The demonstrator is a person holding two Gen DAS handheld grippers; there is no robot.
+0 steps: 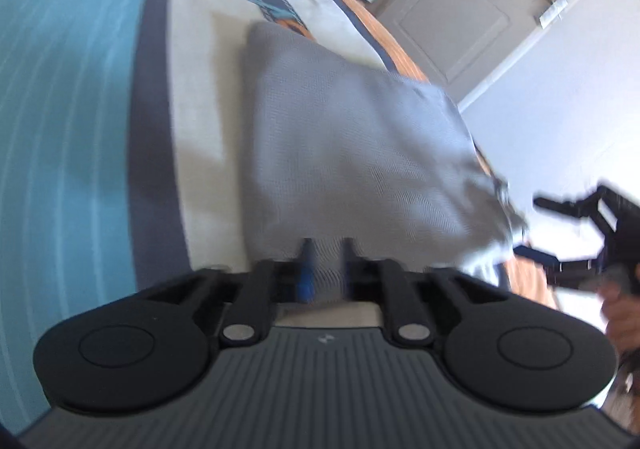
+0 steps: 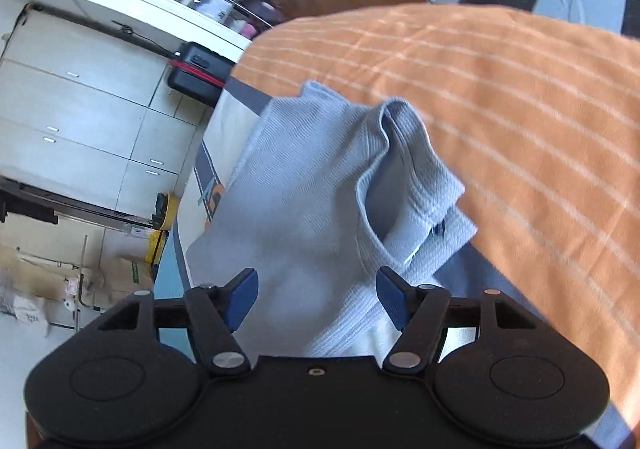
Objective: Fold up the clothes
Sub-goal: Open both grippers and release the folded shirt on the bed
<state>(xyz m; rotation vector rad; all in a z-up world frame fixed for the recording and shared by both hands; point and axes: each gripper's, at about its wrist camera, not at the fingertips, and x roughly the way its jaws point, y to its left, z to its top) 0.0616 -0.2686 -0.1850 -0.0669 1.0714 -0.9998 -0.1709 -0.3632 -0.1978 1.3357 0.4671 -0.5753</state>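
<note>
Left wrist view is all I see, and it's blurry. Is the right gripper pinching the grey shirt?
Observer: No. The right wrist view shows the right gripper with its jaws wide apart and the grey shirt lying loose between them.
Operator: Which part of the shirt faces it?
Observer: The ribbed neckline, with a small dark label inside.
Operator: What's past the bed on that side?
Observer: A black case with a red stripe, set against white cabinets.
</note>
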